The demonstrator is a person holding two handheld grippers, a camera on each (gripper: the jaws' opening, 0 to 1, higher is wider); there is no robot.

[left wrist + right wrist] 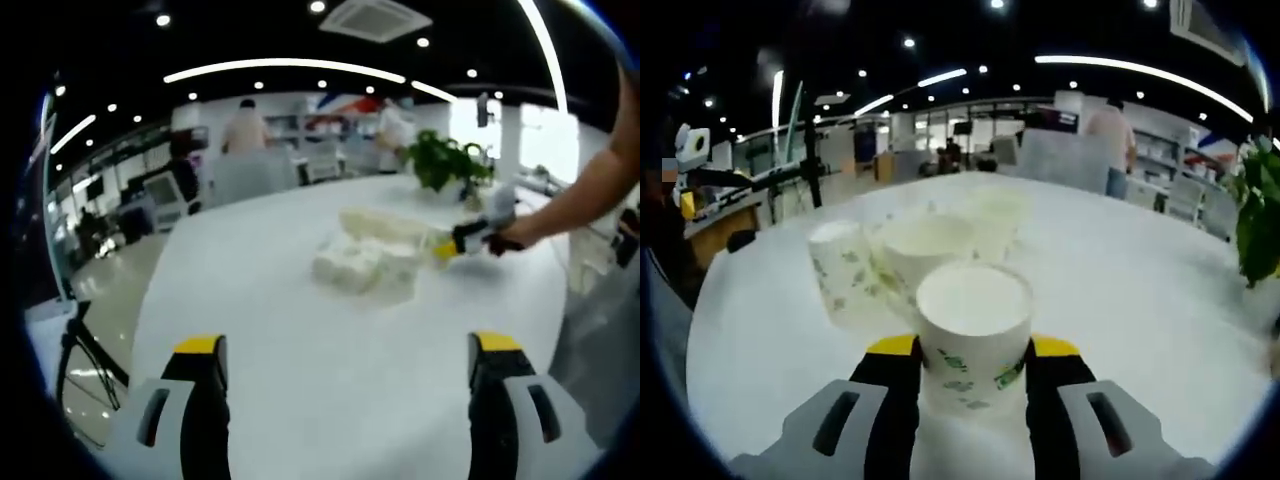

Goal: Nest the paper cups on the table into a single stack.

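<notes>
Yellow-tipped left gripper (347, 352) gapes wide, holding nothing, above the white table (300, 400); the cups (368, 258) cluster beyond, mid-table, well inside its edges; in the right gripper view, the right gripper (973, 372) clamps one paper cup (972, 340) just before that cluster; next, likely lower it into an upright neighbour (928, 250); open tabletop surrounds.

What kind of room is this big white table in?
Probably a big open office or workshop: a long white table with paper cups, a potted plant, ceiling strip lights, and people standing by shelves behind.
</notes>
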